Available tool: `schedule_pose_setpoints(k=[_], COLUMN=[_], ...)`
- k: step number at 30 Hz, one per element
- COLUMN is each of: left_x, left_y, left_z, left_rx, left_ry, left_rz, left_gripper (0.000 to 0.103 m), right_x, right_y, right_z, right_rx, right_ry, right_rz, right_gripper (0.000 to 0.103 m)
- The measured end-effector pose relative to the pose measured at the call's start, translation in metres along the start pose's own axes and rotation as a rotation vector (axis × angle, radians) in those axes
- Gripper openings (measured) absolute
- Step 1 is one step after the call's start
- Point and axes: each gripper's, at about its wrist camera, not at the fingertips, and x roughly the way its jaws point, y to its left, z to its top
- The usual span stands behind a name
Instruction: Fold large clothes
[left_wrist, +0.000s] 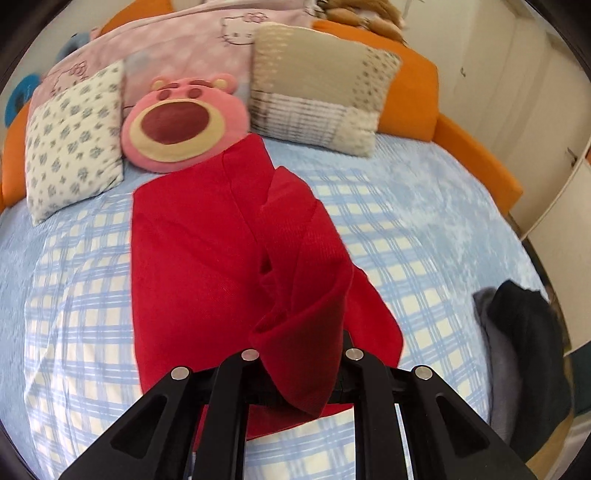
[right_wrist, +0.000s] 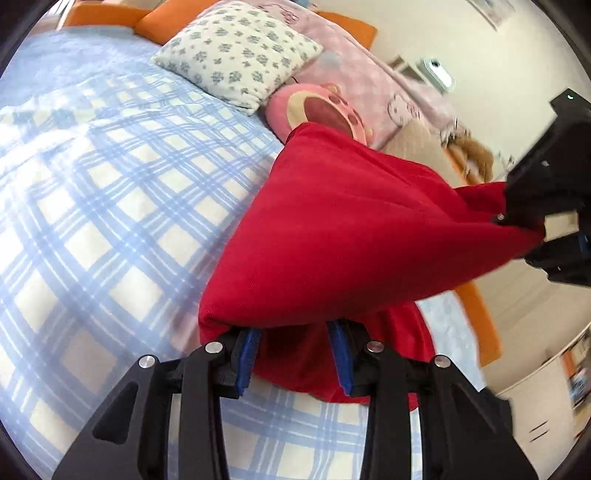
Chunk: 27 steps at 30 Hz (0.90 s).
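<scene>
A large red garment (left_wrist: 192, 258) lies lengthwise on a blue-and-white checked bed (left_wrist: 424, 229), its far end by a pink bear cushion (left_wrist: 181, 125). My left gripper (left_wrist: 301, 373) is shut on a bunched fold of the red garment and holds it above the bed. In the right wrist view the red garment (right_wrist: 332, 229) hangs lifted between both grippers. My right gripper (right_wrist: 293, 354) holds its near edge; the blue pads (right_wrist: 245, 358) stand a little apart with cloth over them. The left gripper (right_wrist: 543, 221) shows at the right, clamped on the other corner.
Pillows stand at the head of the bed: a white patterned one (left_wrist: 74, 140), a beige patchwork one (left_wrist: 321, 88) and a pink quilt (left_wrist: 177, 44). An orange bed frame (left_wrist: 476, 147) runs round the mattress. Dark and grey clothes (left_wrist: 524, 347) lie at the right edge.
</scene>
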Motion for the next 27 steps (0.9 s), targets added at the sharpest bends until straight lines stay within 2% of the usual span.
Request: schedule_pose_setpoints(k=[3, 6, 8, 11, 13, 16, 17, 18, 19, 20, 21, 23, 27], left_x=[0.015, 0.026, 0.04, 0.076, 0.107, 0.13, 0.135, 0.138, 0.141, 0.144, 0.146, 0.147, 0.135], left_y=[-0.024, -0.057, -0.084, -0.115, -0.122, -0.125, -0.127, -0.129, -0.132, -0.136, -0.143, -0.145, -0.137], left_z=[-0.001, -0.004, -0.014, -0.04, -0.059, -0.074, -0.078, -0.08, -0.083, -0.086, -0.089, -0.091, -0.082], left_rx=[0.0, 0.059, 0.144, 0.256, 0.282, 0.3, 0.315, 0.328, 0.354, 0.377, 0.406, 0.422, 0.321], left_ry=[0.015, 0.024, 0.047, 0.128, 0.177, 0.168, 0.163, 0.162, 0.169, 0.181, 0.188, 0.174, 0.149], left_rz=[-0.015, -0.003, 0.049, 0.152, 0.193, 0.226, 0.232, 0.23, 0.213, 0.192, 0.185, 0.206, 0.126], left_gripper=[0.017, 0.017, 0.019, 0.022, 0.026, 0.035, 0.042, 0.055, 0.064, 0.084, 0.091, 0.092, 0.092], right_x=[0.011, 0.02, 0.025, 0.026, 0.028, 0.036, 0.036, 0.036, 0.036, 0.036, 0.036, 0.036, 0.037], right_y=[-0.015, -0.018, -0.013, -0.006, -0.006, -0.013, -0.015, -0.014, -0.013, -0.01, -0.008, -0.006, -0.005], right_z=[-0.005, -0.01, -0.013, -0.019, -0.022, -0.02, -0.021, -0.021, -0.02, -0.02, -0.02, -0.02, -0.02], right_rx=[0.027, 0.013, -0.004, -0.014, -0.011, 0.022, 0.027, 0.027, 0.023, 0.014, 0.007, 0.007, -0.003], right_ry=[0.042, 0.092, 0.109, 0.12, 0.123, 0.125, 0.126, 0.124, 0.123, 0.123, 0.124, 0.124, 0.119], right_rz=[0.036, 0.005, -0.005, -0.011, -0.01, 0.024, 0.033, 0.036, 0.034, 0.025, 0.014, 0.004, 0.001], right_gripper=[0.036, 0.038, 0.038, 0.036, 0.035, 0.036, 0.035, 0.035, 0.035, 0.036, 0.035, 0.036, 0.036])
